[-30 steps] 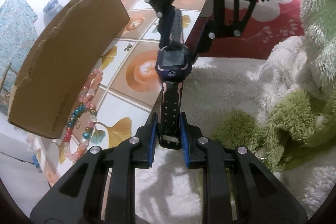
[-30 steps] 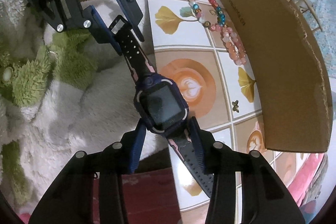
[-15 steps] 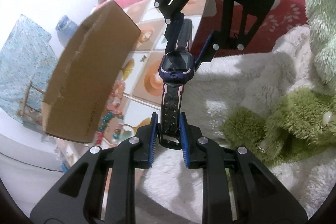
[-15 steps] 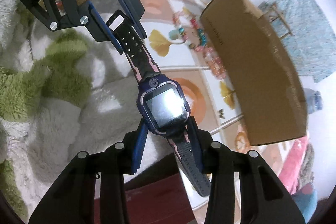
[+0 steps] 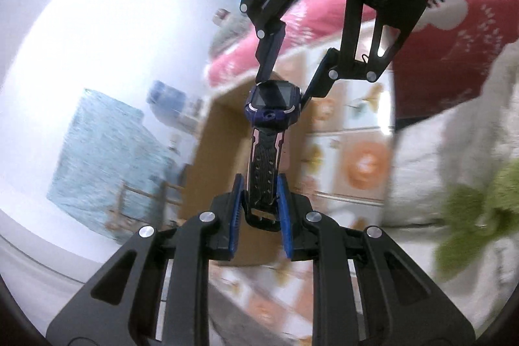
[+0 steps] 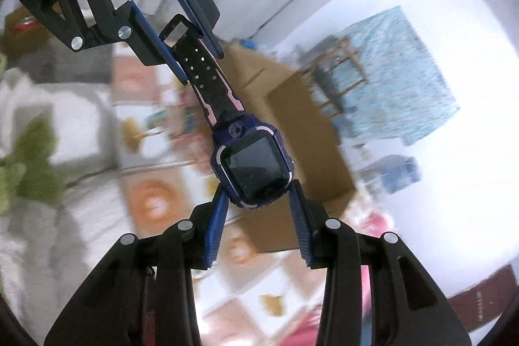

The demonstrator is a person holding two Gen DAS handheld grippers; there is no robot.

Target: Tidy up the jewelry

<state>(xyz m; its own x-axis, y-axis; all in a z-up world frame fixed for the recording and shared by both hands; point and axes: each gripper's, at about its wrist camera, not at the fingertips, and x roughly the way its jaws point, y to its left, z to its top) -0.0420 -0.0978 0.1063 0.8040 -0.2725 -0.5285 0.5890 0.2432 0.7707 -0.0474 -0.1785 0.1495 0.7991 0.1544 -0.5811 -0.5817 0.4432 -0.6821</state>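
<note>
A dark blue smartwatch [image 5: 272,99] with a black and pink strap hangs stretched in the air between my two grippers. In the left wrist view my left gripper [image 5: 261,184] is shut on the buckle end of the strap, and my right gripper [image 5: 283,86] reaches down from above onto the watch body. In the right wrist view the right gripper [image 6: 258,190] is shut on the sides of the watch [image 6: 253,164] case, while the left gripper [image 6: 199,64] clamps the perforated strap at the top. Blurred bead bracelets [image 6: 185,132] lie on the mat below.
An open cardboard box [image 5: 223,132] stands on the tiled mat [image 5: 363,158] under the watch. A white fluffy blanket [image 5: 438,151] with a green plush [image 5: 470,216] lies to the right, red bedding [image 5: 454,38] behind. A blue patterned cloth [image 5: 107,151] sits by the white wall.
Both grippers have risen with the watch held between them and tilted up. The box now sits beneath the watch, more wall shows, and the background is blurred by motion.
</note>
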